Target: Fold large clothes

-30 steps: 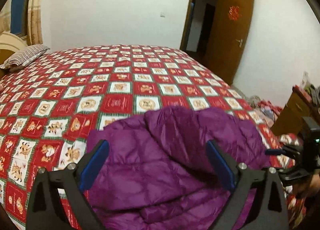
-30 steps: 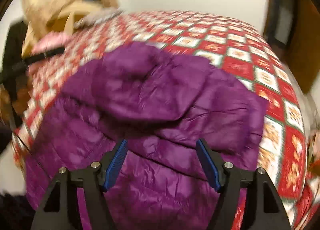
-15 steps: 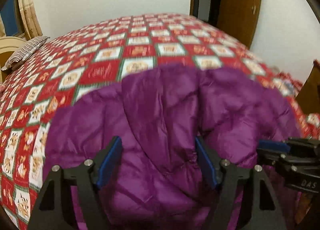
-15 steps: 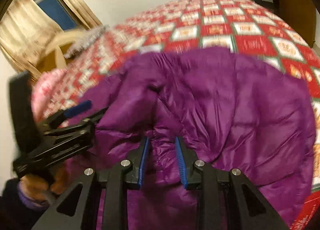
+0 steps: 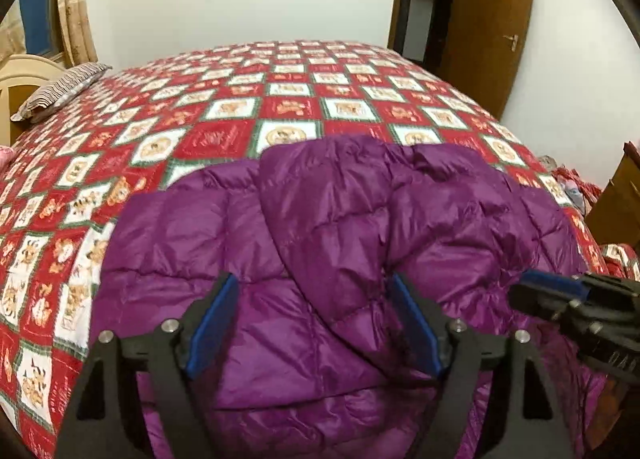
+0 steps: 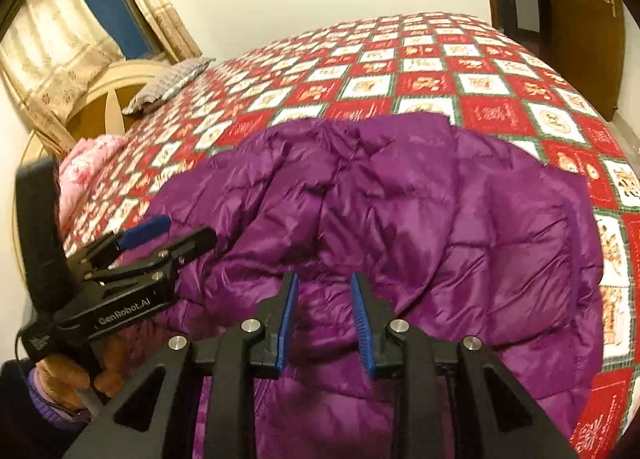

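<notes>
My right gripper (image 6: 325, 319) just narrowed onto the purple down jacket (image 6: 440, 219); left gripper (image 5: 316, 323), wide, just opened slightly — next fold starts.

Left hand-held gripper (image 5: 314, 323) wide, right hand-held gripper (image 6: 323, 323) narrowed

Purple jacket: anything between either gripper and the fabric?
Nothing visible. The purple jacket lies directly under the left gripper, jaws wide. The right gripper has narrowed its jaws around a fold of jacket.
</notes>
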Demonstrator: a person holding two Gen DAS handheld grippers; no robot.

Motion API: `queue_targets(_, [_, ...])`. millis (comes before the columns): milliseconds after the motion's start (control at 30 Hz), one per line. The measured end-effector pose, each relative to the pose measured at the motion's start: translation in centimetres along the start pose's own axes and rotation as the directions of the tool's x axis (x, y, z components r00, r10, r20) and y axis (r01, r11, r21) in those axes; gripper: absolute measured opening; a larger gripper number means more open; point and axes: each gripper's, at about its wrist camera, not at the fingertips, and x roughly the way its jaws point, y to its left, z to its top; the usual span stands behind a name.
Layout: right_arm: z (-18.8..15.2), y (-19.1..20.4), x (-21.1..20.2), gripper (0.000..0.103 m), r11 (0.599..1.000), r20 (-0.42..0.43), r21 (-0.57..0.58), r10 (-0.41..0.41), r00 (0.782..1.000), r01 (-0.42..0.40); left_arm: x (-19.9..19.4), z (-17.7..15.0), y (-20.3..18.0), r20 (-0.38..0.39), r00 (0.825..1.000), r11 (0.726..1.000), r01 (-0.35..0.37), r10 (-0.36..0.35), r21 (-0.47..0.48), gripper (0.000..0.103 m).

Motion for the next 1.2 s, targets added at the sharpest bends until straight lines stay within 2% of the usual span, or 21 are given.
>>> queue_targets(67, [-0.7,0.4,1.5,0.028,1.000,-0.033,-0.019,-0.026,0.999,0.025,1.3,-0.7,-0.5,-0.035,0.999,0.999,-0.032,0.033,0.010,0.081])
queue_targets(133, [-1.4,0.5,3.1,0.028,0.998,-0.054,-0.024,-0.058,0.997,0.056,2.3,-1.2,-0.5,-0.036,0.997,0.998,-0.062,0.063,0.020,0.081])
queue_targets(167, [-1.6,0.6,3.5,0.028,0.997,-0.043,-0.031,-0.066,0.997,0.065,2.7,-1.5,-0.7,-0.029,0.996,0.996,-0.085,0.086,0.033,0.082])
queue_targets(233, [-1.6,0.6,3.8,0.028,0.996,-0.036,-0.044,-0.084,0.996,0.082,2.6,-1.5,-0.8,-0.028,0.996,0.996,-0.085,0.086,0.037,0.082])
queue_targets(267, [-1.5,0.6,3.7,0.028,0.996,-0.045,-0.037,-0.084,0.995,0.083,2.2,-1.3,-0.6,-0.034,0.998,0.998,-0.059,0.060,0.028,0.082])
queue_targets(333, [-1.1,0.3,2.3,0.028,0.998,-0.041,0.011,-0.063,0.997,0.063,0.4,-0.9,0.2,-0.034,0.998,0.999,0.045,-0.045,-0.009,0.082])
queue_targets(367, [-1.0,0.3,1.0,0.028,0.998,-0.014,0.020,-0.053,0.998,0.053,-0.9,-0.7,0.7,-0.017,0.995,0.995,0.093,-0.094,-0.023,0.082])
queue_targets(433, [-1.0,0.6,-3.2,0.028,0.999,0.074,0.015,-0.049,0.996,0.048,-4.0,-0.6,1.6,0.026,0.991,0.990,0.135,-0.134,-0.026,0.082])
queue_targets(500, [-1.5,0.7,-8.1,0.028,0.999,0.152,0.021,-0.036,0.988,0.033,-7.7,-0.7,3.1,0.062,0.985,0.986,0.162,-0.159,-0.035,0.092])
queue_targets(600, [-3.5,0.5,-17.5,0.028,0.999,0.256,0.048,-0.017,0.967,0.005,-13.4,-1.6,5.7,0.111,0.971,0.975,0.216,-0.210,-0.046,0.095])
queue_targets(733, [-7.3,0.6,-28.1,0.028,0.994,0.313,0.074,0.049,0.948,-0.076,-20.6,-3.3,9.5,0.183,0.959,0.974,0.226,-0.216,-0.032,0.098])
queue_targets(833, [-10.9,1.5,-34.9,0.028,0.994,0.342,0.069,0.057,0.938,-0.085,-25.7,-5.5,12.0,0.241,0.943,0.970,0.243,-0.229,-0.032,0.099])
queue_targets(900, [-13.4,2.4,-38.3,0.028,0.993,0.358,0.080,0.050,0.932,-0.084,-28.7,-7.0,13.2,0.261,0.934,0.965,0.260,-0.245,-0.021,0.099])
queue_targets(1000, [-16.7,3.7,-42.2,0.029,0.988,0.363,0.082,0.095,0.927,-0.133,-32.4,-9.3,14.0,0.285,0.928,0.969,0.246,-0.240,0.015,0.099])
queue_targets(1133, [-20.0,5.4,-45.3,0.029,0.967,0.345,0.092,0.194,0.918,-0.239,-36.2,-11.7,14.5,0.291,0.919,0.963,0.265,-0.265,0.042,0.099])
queue_targets(1200, [-21.0,6.1,-46.1,0.029,0.947,0.330,0.091,0.262,0.907,-0.307,-38.7,-12.7,15.1,0.308,0.909,0.959,0.280,-0.282,0.052,0.099])
